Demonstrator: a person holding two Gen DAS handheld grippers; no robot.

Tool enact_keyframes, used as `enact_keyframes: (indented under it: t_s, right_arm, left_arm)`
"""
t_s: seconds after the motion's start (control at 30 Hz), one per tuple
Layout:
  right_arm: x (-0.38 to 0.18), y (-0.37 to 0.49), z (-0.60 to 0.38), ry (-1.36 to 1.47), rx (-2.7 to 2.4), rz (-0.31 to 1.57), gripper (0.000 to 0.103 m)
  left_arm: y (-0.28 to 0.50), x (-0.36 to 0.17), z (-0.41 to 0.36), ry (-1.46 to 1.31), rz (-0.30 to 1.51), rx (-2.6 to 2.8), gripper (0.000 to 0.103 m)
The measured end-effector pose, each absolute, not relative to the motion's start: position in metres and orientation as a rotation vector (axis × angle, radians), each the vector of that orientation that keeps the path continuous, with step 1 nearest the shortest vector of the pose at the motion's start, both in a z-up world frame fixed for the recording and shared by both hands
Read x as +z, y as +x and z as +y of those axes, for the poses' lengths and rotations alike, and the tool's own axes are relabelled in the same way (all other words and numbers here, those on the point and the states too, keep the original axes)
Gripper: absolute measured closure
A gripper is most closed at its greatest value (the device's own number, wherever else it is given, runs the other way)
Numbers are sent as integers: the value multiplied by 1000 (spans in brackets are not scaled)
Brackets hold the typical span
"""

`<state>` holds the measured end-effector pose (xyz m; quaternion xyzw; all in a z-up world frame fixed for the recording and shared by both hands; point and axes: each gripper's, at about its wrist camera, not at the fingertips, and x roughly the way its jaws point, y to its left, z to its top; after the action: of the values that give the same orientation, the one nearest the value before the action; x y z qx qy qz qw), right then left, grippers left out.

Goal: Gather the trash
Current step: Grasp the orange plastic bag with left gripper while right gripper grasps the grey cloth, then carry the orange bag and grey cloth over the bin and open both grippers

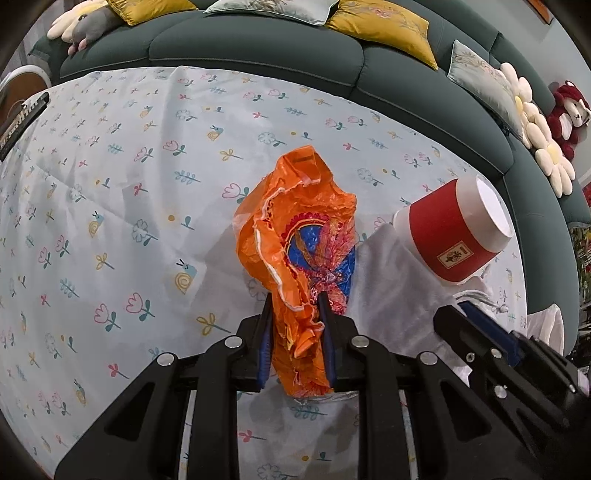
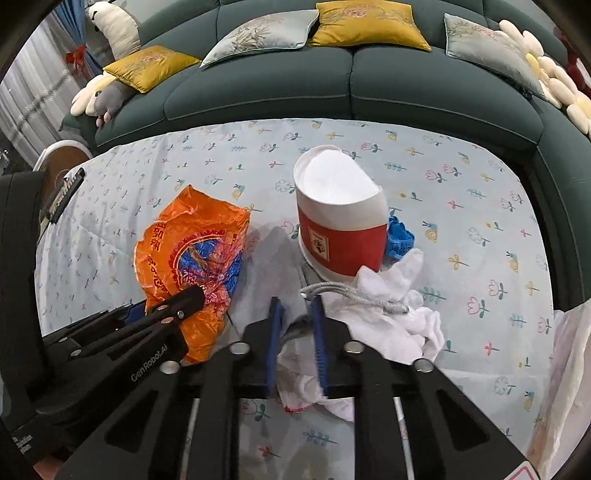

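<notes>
The left tool (image 1: 295, 306) is clenched on the crumpled orange plastic bag with a blue and red round print (image 1: 295, 236), its blue-padded fingers (image 1: 325, 325) pressing the bag's lower part from both sides. The bag stands up from the bench covered in a pale blue cloth printed with small flowers and snails (image 1: 110, 221).

Just beside it, the right tool (image 2: 295, 314) grips a fold of the thin white plastic bag (image 2: 391, 317), which lies spread on the cloth. A red and white paper cup (image 2: 340, 225) lies tilted on that white bag, with a piece of blue plastic (image 2: 400, 236) touching its far side. A silvery grey cord (image 2: 343, 291) lies across the white bag near the cup.

Behind the bench runs a dark green sofa (image 2: 332, 85) with yellow cushions (image 2: 365, 26).
</notes>
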<state>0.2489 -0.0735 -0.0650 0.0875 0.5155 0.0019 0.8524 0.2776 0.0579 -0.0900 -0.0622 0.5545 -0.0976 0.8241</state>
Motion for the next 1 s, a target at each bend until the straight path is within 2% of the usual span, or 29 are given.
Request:
enact_keyframes:
  t_s: [0.17,0.6,1.0]
  right_arm:
    - [-60,243,-75,200,17,1065,95]
    - [18,206,-113,232,-27,909,95]
    - [66,142,-171,275,-107,812,95]
  left_arm:
    - [275,-86,57,-136,1173,-207,82]
    - [246,-30,46,-105,1086,-224,82]
    - [191,18,-12,-67,1029,-319,82]
